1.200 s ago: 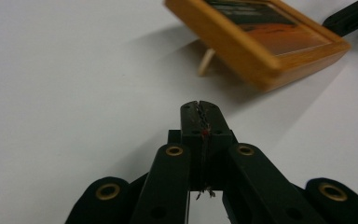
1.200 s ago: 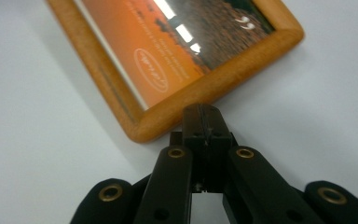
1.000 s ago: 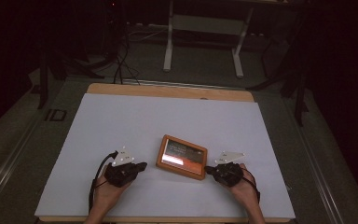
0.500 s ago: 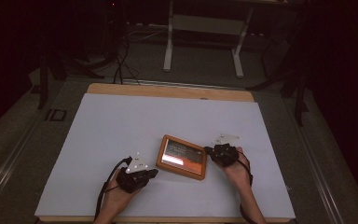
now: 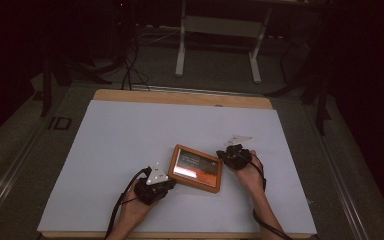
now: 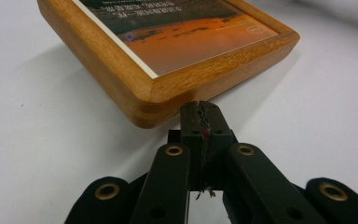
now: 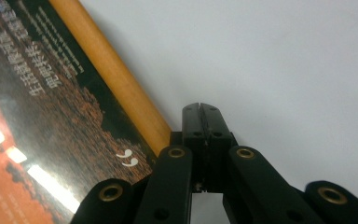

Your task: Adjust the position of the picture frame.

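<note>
Both tongs [image 6: 200, 109] [image 7: 201, 112] closed, empty, beside frame [image 5: 196, 168]

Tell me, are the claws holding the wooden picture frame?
No. Both the left claw and the right claw are shut on nothing, each beside the wooden picture frame at a corner or edge.

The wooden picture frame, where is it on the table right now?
In the high view, the wooden picture frame lies flat on the white table, near its front edge, between the left gripper and the right gripper.
</note>
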Demonstrator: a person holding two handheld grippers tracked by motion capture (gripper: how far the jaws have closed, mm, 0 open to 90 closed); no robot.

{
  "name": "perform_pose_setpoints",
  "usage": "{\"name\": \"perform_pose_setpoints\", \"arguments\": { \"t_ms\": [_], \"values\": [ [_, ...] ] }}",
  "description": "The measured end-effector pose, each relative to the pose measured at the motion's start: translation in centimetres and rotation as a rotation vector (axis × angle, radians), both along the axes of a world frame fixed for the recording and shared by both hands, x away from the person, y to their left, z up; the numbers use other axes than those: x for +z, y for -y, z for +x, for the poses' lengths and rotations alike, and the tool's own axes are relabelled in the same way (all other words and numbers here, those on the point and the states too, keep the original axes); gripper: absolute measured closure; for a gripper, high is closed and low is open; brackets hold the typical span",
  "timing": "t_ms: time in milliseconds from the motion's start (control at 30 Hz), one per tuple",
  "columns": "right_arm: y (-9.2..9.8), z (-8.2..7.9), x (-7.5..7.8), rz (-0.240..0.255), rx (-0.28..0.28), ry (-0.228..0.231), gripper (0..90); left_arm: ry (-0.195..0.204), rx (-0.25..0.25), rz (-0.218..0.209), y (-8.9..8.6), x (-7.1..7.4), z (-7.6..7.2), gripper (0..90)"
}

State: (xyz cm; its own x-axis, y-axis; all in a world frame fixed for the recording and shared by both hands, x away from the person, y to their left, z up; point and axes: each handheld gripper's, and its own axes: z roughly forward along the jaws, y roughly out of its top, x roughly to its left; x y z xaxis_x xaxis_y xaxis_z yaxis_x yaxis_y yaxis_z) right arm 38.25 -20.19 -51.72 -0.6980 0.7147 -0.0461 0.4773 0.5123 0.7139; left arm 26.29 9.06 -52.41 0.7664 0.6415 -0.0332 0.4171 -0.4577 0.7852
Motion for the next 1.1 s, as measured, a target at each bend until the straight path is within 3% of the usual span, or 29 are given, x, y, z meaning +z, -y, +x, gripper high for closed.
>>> {"name": "perform_pose_setpoints", "arguments": {
  "t_ms": [233,400,733,867,967,1100],
  "values": [
    [-0.5,0.8,-0.3,-0.048,0.015,-0.019,90.0,0.007,0.0,0.011,0.0,0.0,0.0,89.7],
    [-0.3,0.4,-0.5,-0.008,0.024,-0.044,90.0,0.016,0.025,0.027,-0.3,0.1,0.3,89.7],
    [-0.6,-2.6,-0.8,0.011,0.016,-0.014,90.0,0.003,0.143,0.021,-1.2,0.1,1.9,89.7],
    [-1.4,-4.0,-0.5,-0.017,0.041,-0.011,90.0,-0.007,0.217,0.041,-1.4,0.0,3.3,89.7],
    [-2.0,-5.0,-0.3,-0.026,0.064,-0.011,90.0,-0.03,0.262,0.024,-1.7,0.1,4.6,89.7],
    [-2.7,-6.0,0.1,-0.032,0.087,-0.009,90.0,-0.051,0.28,0.03,-1.9,0.2,6.1,89.8]
  ]
}}
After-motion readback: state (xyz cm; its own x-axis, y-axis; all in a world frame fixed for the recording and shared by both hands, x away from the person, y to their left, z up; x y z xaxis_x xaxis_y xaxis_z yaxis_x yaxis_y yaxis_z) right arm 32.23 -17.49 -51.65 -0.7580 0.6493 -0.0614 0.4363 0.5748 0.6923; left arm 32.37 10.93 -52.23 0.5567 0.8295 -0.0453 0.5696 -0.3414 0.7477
